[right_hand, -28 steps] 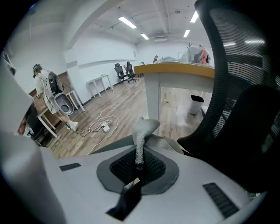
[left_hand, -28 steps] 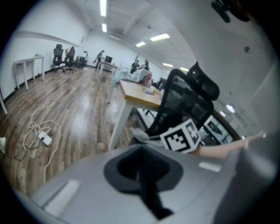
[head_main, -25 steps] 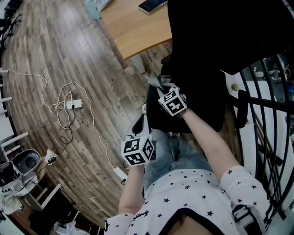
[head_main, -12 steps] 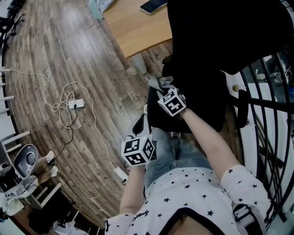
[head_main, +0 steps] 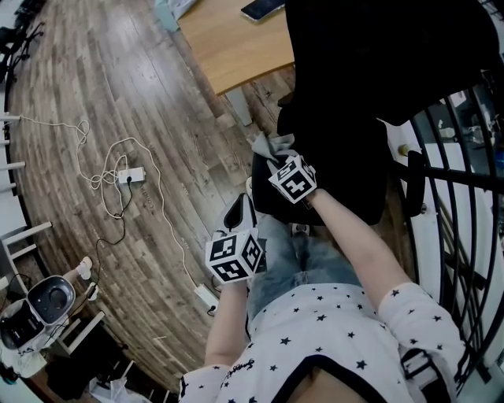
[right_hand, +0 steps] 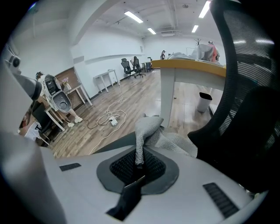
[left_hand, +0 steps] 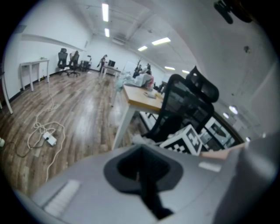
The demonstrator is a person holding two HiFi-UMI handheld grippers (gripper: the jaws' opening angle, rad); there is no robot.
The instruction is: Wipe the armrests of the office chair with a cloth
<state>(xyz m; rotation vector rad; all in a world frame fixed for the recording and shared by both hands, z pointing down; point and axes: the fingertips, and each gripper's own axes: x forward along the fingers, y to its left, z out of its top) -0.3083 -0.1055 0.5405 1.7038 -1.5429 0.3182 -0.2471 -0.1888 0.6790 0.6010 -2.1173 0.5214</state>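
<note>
A black office chair (head_main: 339, 118) stands in front of me in the head view. My right gripper (head_main: 277, 161) is shut on a grey cloth (head_main: 272, 145), which rests on the front of the chair's left armrest (head_main: 262, 185). The right gripper view shows a fold of the cloth (right_hand: 151, 133) pinched between the jaws of the right gripper (right_hand: 139, 162), with the chair's mesh back (right_hand: 249, 87) close on the right. My left gripper (head_main: 235, 250) hangs lower, beside my leg, shut and holding nothing (left_hand: 142, 173). The chair's other armrest (head_main: 415, 185) is at the right.
A wooden desk (head_main: 236, 47) with a phone (head_main: 264, 8) stands behind the chair. A white power strip (head_main: 126, 178) and its cables lie on the wood floor at left. A black railing (head_main: 465, 197) runs along the right. A round grey device (head_main: 51, 303) is at bottom left.
My right gripper and the cloth have shifted only slightly on the armrest. The round grey device at bottom left has moved down the view. The left gripper has barely moved.
</note>
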